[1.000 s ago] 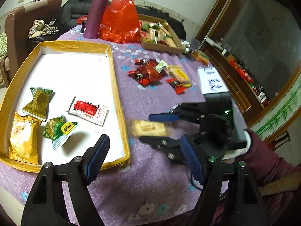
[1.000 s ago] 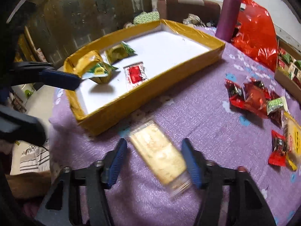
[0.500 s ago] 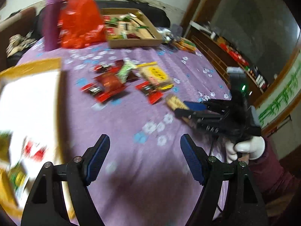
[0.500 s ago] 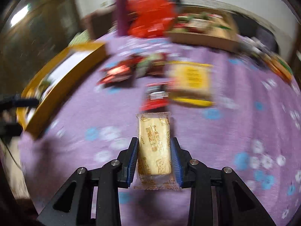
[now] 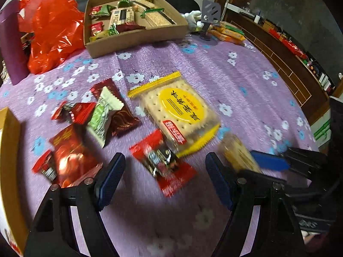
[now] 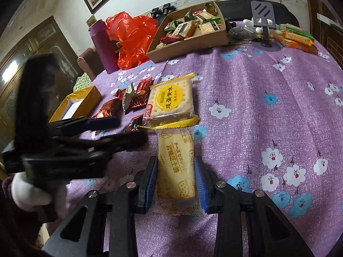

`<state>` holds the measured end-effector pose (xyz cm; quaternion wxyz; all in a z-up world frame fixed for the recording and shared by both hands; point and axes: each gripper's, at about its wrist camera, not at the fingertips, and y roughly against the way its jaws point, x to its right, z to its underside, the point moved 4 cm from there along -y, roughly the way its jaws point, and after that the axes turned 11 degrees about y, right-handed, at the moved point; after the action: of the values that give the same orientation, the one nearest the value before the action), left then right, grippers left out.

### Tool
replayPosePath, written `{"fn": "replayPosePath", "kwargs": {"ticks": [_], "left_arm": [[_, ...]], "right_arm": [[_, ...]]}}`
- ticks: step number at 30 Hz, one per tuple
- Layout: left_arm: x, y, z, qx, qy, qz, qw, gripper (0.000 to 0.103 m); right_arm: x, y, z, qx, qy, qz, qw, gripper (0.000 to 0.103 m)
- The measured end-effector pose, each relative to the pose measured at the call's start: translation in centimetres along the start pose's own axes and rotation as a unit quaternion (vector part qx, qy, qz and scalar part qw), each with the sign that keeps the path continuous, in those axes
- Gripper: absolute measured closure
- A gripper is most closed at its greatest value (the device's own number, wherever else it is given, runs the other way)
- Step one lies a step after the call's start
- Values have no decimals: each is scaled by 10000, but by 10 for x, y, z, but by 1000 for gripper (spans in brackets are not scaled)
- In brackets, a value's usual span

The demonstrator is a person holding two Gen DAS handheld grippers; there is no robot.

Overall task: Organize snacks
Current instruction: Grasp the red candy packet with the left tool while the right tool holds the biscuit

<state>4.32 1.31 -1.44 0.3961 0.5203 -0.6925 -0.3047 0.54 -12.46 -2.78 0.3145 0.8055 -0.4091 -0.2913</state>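
My right gripper (image 6: 175,167) is shut on a yellow cheese cracker packet (image 6: 176,171), held lengthwise between the blue pads just in front of a large yellow soda cracker pack (image 6: 171,100). In the left wrist view that packet (image 5: 235,154) and the right gripper (image 5: 253,165) show at the right edge. My left gripper (image 5: 164,171) hovers over the loose snacks with its jaws closing. A red packet (image 5: 163,167) lies between them, and neither pad touches it. The left gripper (image 6: 130,128) also shows in the right wrist view, held by a white-gloved hand (image 6: 27,192).
Red packets (image 5: 72,150) and a green-white sweet (image 5: 103,115) lie left of the soda cracker pack (image 5: 178,111). A gold-rimmed tray (image 5: 8,150) is at far left. Behind stand a cardboard box (image 5: 137,36) of snacks, a red bag (image 5: 51,27), a purple bottle (image 6: 103,45) and a phone stand (image 5: 209,17).
The left gripper swung right from the tray to the loose snack pile and its jaws narrowed. The right gripper shut on the cheese cracker packet and turned away from the tray with it.
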Motion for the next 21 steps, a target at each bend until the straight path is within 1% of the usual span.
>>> {"fn": "replayPosePath", "kwargs": {"ticks": [1,2,3,5,8,9,12,18,21], "left_arm": [[1,0,0,77,-78,-75,9999,44],[4,-1,1,125,-255,-196,9994,57],[5,-3,2,104,-331,-225,9991,67],[6,1,3,164,-378,-206,9989,73],[2,9,5,223,-201,-52,9995,78],[0,12,7,256,-152,-22,9996,82],[-8,26,13,332,39,117,9994,84],[-17,48,23,525,265,212,9980,84],[-27,73,31,735,532,386,9951,84]], "right_arm": [[1,-1,0,-19,-39,-19,10000,68],[1,-1,1,-27,-52,-17,10000,68],[1,-1,2,-31,-56,-4,10000,68],[-1,-2,2,-41,-36,31,10000,68],[-3,-3,1,-11,29,79,10000,68],[-4,-3,1,8,35,80,10000,68],[-4,-2,1,84,43,88,9999,68],[-5,2,0,236,9,159,9996,68],[-4,4,0,302,-1,215,9993,68]]}}
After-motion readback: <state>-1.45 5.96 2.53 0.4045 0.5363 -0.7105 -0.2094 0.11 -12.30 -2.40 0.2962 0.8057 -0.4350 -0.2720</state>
